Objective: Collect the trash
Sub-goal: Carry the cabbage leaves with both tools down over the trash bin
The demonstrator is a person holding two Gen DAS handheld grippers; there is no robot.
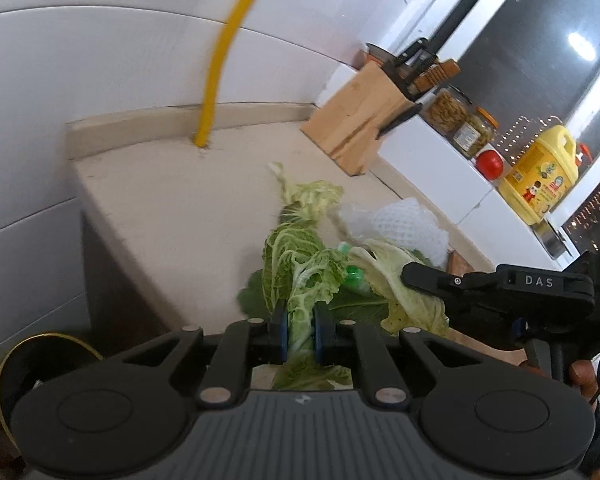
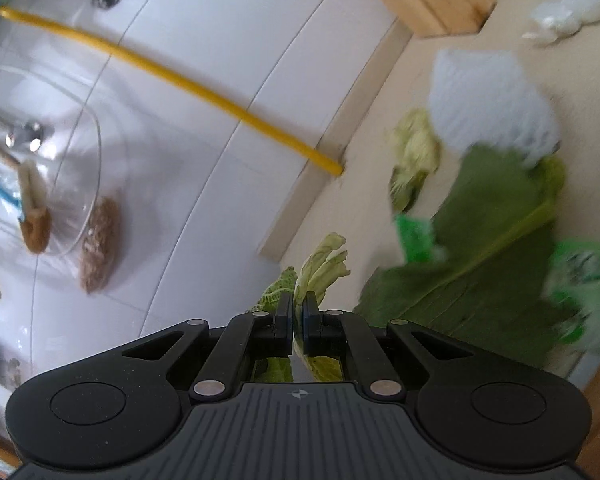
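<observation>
Each hand-held gripper, left point(image 1: 299, 330) and right point(image 2: 298, 322), pinches a cabbage leaf point(image 1: 300, 280) near the knife block point(image 1: 354, 128), while foam netting point(image 1: 400, 224) and green wrappers point(image 2: 414, 236) remain on the counter point(image 1: 172, 208), so collecting seems barely begun.

likely a home kitchen: knife block point(image 1: 354, 120), oil jug point(image 1: 540, 178), tiled wall point(image 1: 100, 60), countertop point(image 1: 172, 200).
</observation>
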